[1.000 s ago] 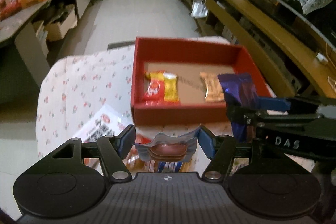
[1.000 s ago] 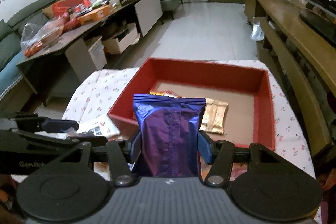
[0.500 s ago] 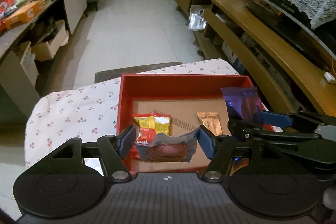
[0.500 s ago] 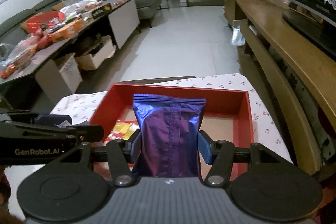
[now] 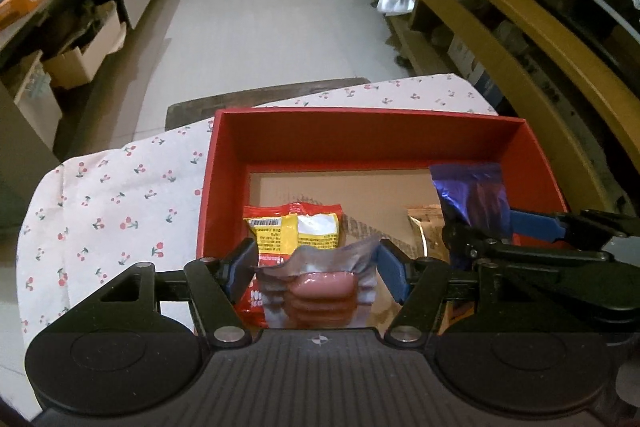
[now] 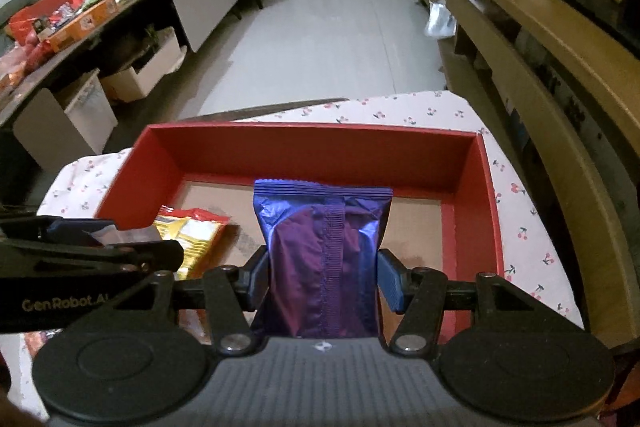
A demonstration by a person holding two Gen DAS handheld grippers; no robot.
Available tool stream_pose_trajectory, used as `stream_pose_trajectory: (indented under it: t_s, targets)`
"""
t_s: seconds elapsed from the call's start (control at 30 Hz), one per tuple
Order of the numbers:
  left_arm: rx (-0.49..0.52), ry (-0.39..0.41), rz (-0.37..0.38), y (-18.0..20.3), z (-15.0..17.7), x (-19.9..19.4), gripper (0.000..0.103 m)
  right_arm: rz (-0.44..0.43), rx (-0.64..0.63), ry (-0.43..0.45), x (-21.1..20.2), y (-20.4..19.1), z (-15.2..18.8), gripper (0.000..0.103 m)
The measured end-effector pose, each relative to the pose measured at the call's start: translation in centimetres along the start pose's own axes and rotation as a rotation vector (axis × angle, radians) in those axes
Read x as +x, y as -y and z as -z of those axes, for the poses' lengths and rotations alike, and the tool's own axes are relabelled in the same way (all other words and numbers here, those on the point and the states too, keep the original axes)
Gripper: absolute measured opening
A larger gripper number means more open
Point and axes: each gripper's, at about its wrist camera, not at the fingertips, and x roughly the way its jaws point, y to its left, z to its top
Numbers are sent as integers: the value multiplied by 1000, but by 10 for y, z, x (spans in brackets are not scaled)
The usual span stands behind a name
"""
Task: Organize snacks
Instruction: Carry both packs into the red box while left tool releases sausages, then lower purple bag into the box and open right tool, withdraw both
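Tabletop (image 5: pixel 100 195): covered by a white cloth printed with cherries; it carries the red box toward its far right part.

Red box (image 5: pixel 368 131): open-topped, brown cardboard floor showing. Far half of the floor bare. Near half holds two items already stowed.

Purple foil packet (image 6: pixel 322 259): stands upright between the fingers of the right hand-held gripper (image 6: pixel 322 279), which is closed on its lower sides. It hangs above the near middle of the box floor, seam facing the camera; contact with the floor cannot be determined.

Yellow-and-red snack packet (image 5: pixel 296 231): lies flat on the box floor near the front-left corner.

Clear sausage pack (image 5: pixel 318 291): pinched at both side edges by the left hand-held gripper (image 5: pixel 316 271), fingers closed on it. It sits over the front wall of the box, just above the yellow-and-red packet.

Gold wrapper (image 5: pixel 424 227): lies on the floor near the front right, partly hidden behind the right gripper in the left wrist view.

Assessment: the step in hand appears to be placement, both loads over the box and neither released. The next move likely calls for lowering each pack onto free floor, the purple one into the gap between the stowed packets or further back, then opening the fingers. The sausage pack needs to go forward or aside to avoid stacking on the yellow packet.
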Motion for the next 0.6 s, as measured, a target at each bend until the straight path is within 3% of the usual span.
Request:
stream_pose_trajectory:
  t_s: [0.27,0.6]
  targets:
    - [8,-11,-27,5,0,9,74,59,-34,-3,14,-3,-1,74]
    - [16,45,-31,4,-3,-6,82,73,-29,56,-7,-3,-8,76]
